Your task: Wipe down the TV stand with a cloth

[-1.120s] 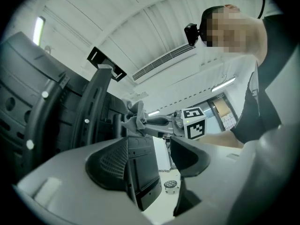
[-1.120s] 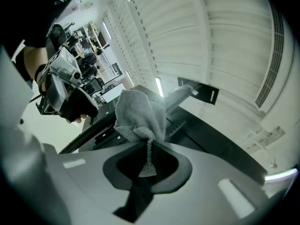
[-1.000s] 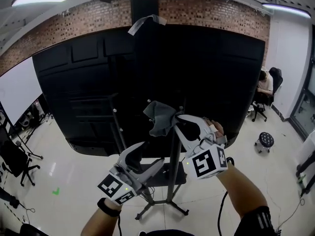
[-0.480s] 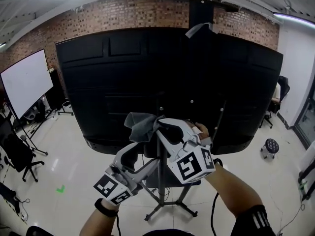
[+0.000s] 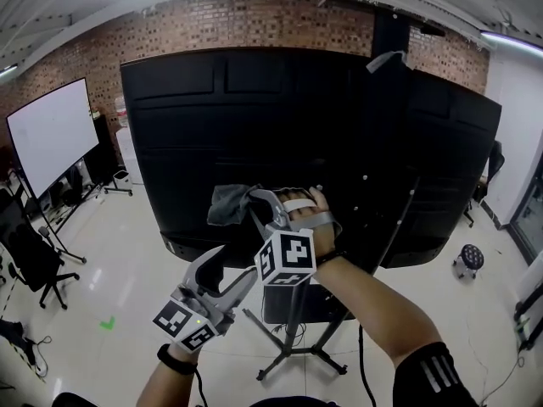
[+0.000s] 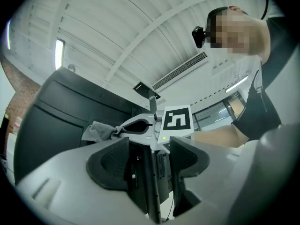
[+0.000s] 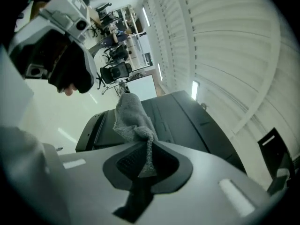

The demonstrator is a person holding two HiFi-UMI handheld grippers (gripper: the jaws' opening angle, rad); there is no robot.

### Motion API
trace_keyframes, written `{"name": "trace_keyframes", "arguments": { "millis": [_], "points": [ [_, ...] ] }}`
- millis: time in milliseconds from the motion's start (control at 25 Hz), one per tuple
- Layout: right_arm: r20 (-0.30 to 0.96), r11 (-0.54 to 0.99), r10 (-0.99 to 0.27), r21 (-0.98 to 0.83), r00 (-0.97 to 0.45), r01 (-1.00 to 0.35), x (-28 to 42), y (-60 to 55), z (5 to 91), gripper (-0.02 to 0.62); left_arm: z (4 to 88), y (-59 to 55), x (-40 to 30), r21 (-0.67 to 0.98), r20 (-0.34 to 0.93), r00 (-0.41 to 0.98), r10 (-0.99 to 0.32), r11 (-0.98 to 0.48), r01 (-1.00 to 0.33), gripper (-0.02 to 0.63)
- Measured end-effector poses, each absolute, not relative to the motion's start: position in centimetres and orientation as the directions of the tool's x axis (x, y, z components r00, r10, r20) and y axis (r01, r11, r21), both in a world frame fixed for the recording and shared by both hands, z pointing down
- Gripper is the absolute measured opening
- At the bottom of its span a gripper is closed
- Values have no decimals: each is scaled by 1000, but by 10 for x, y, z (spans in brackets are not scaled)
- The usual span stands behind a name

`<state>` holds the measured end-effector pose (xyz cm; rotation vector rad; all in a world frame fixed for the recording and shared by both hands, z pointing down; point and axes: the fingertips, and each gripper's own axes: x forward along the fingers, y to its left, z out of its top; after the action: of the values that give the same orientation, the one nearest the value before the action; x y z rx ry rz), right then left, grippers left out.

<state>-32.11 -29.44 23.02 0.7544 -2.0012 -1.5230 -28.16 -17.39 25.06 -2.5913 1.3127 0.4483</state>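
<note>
The big black back panel of the TV [image 5: 212,125] fills the head view, on a stand with splayed legs [image 5: 293,346]. My right gripper [image 5: 254,202] is raised in front of the panel's lower middle and is shut on a grey cloth [image 5: 229,204]; the cloth bunches out past the jaws toward the panel. In the right gripper view the cloth [image 7: 131,118] is pinched at the right gripper [image 7: 146,161]. My left gripper [image 5: 222,268] hangs lower, open and holding nothing. The left gripper [image 6: 149,156] points up at the stand's pole [image 6: 151,191], which shows beyond its gap.
A whiteboard [image 5: 47,134] stands at the left, with an office chair [image 5: 34,270] below it. A small stool [image 5: 469,261] sits at the right on the glossy floor. A strip of tape [image 5: 386,59] sticks up from the panel's top edge.
The right gripper has carried the cloth leftward across the back panel and slightly up. The left gripper has stayed low and open. The head view has swung toward the panel's left part.
</note>
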Motion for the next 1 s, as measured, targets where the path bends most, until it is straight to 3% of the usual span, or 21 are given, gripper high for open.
{"name": "trace_keyframes", "arguments": {
  "millis": [440, 1000],
  "points": [
    [135, 109, -793, 991, -594, 80, -368, -333, 249, 29, 276, -178, -326, 14, -327, 515, -792, -549, -836, 297],
    [118, 21, -902, 973, -416, 231, -298, -340, 247, 26, 273, -200, -288, 9, -338, 614, -714, -655, -756, 298]
  ]
}}
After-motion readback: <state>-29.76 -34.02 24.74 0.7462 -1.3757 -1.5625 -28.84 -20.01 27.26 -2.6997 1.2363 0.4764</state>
